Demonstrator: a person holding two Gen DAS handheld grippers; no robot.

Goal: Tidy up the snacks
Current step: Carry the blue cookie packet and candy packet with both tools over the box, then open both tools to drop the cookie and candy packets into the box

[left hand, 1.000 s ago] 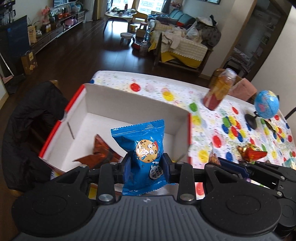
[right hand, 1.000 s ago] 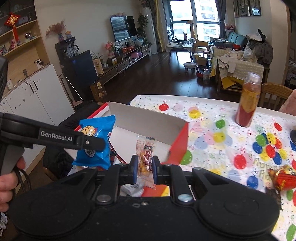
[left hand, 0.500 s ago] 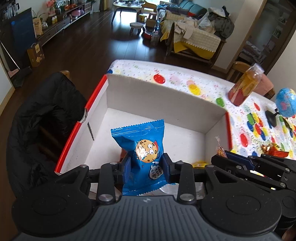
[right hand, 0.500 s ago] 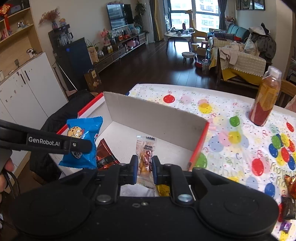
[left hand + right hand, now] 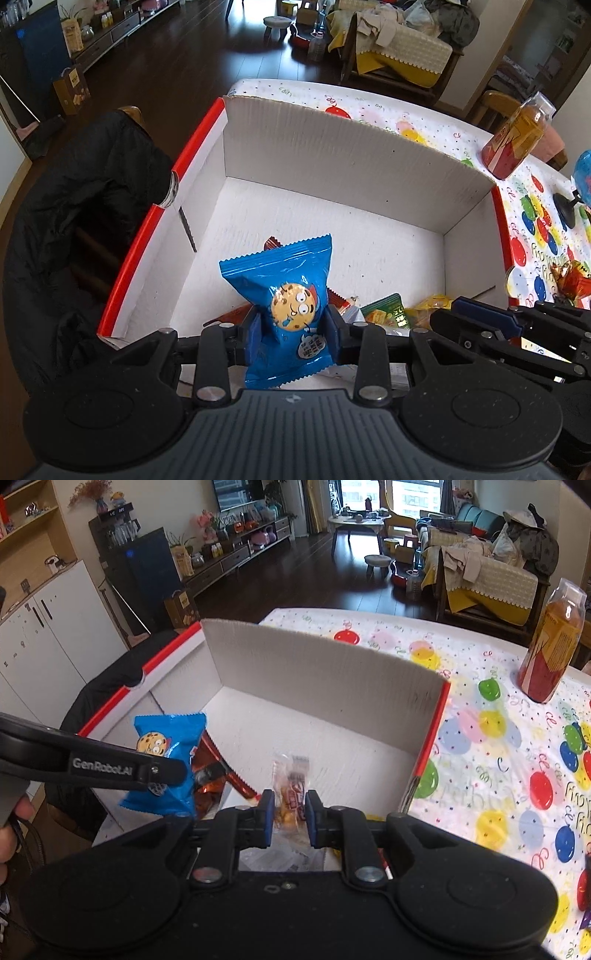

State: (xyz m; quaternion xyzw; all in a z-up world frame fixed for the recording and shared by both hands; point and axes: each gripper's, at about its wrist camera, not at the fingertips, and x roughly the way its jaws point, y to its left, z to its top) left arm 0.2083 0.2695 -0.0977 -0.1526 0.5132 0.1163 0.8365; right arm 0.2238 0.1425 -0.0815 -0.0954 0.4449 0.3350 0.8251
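A white cardboard box (image 5: 351,155) with red edges stands on the balloon-print tablecloth. My left gripper (image 5: 291,325) is shut on a blue cookie packet (image 5: 280,280) and holds it upright low over the box's near left part. My right gripper (image 5: 290,812) is beside it over the box's near side. Its jaws are opening, and a small clear packet of orange snacks (image 5: 291,779) sits blurred between the pads, no longer pinched. The blue cookie packet (image 5: 166,738) also shows at the left of the right wrist view.
Inside the box lie a red-brown packet (image 5: 214,768), a green packet (image 5: 388,314) and a yellow one (image 5: 432,302). A juice bottle (image 5: 554,646), a small globe (image 5: 583,177) and a red-gold wrapped snack (image 5: 572,280) stand on the tablecloth. A black jacket (image 5: 74,221) hangs left of the box.
Both grippers came down and forward, from the box's near edge to over its inside. The right jaws have parted slightly around the clear packet. The left grip is unchanged.
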